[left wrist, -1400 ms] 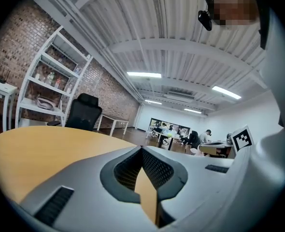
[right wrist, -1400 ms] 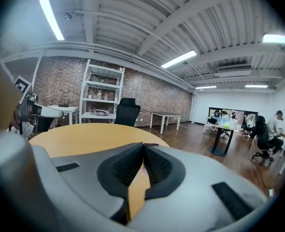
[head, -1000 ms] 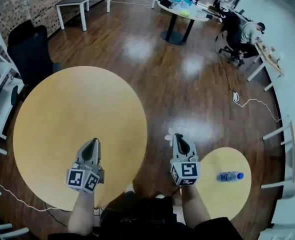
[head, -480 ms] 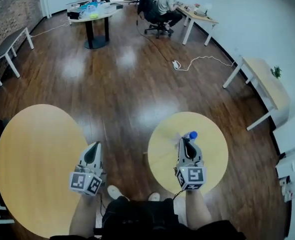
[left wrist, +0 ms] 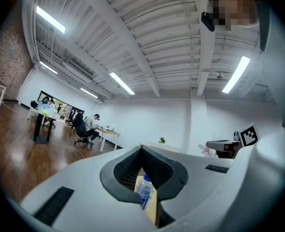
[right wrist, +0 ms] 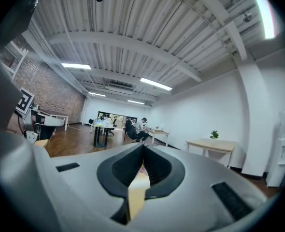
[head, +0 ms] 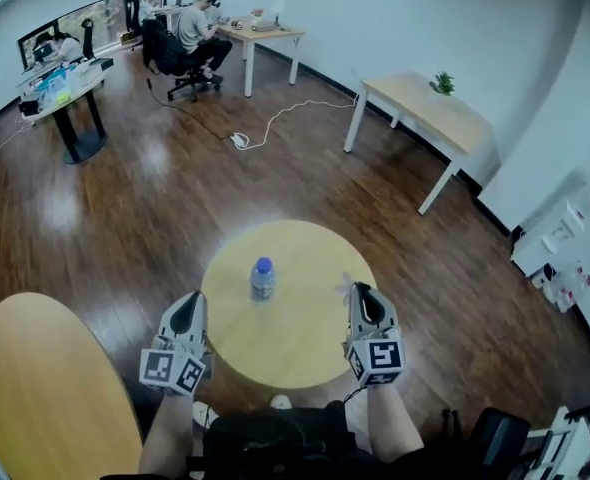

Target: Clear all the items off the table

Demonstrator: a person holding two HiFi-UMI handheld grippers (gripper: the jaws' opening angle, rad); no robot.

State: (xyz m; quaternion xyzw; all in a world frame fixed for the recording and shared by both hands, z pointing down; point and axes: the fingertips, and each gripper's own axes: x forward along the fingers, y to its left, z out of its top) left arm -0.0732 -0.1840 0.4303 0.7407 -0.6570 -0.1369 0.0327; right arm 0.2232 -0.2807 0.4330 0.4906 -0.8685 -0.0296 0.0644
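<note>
I hold both grippers low in front of me, either side of the small round table (head: 300,343); the left gripper (head: 188,305) sits just beside the table's near left rim, and the right gripper (head: 364,295) sits over its near right rim. In its own view the left gripper's jaws are pressed together with nothing between them; through the slot below them I see the bottle (head: 262,278) further off, not touched. The right gripper's jaws are likewise closed on nothing; only the yellow table top shows through the slot below them.

The bottle stands upright on the small table, a little left of its middle, well apart from both grippers; it is clear plastic with a blue cap on; I cannot tell how much is in it; it is the only thing on that table.

A bigger round table (head: 45,388) lies near left; far right stands a rectangular table (head: 420,108) with a potted plant (head: 442,82) on it; a person (head: 191,26) sits at a desk far left.
</note>
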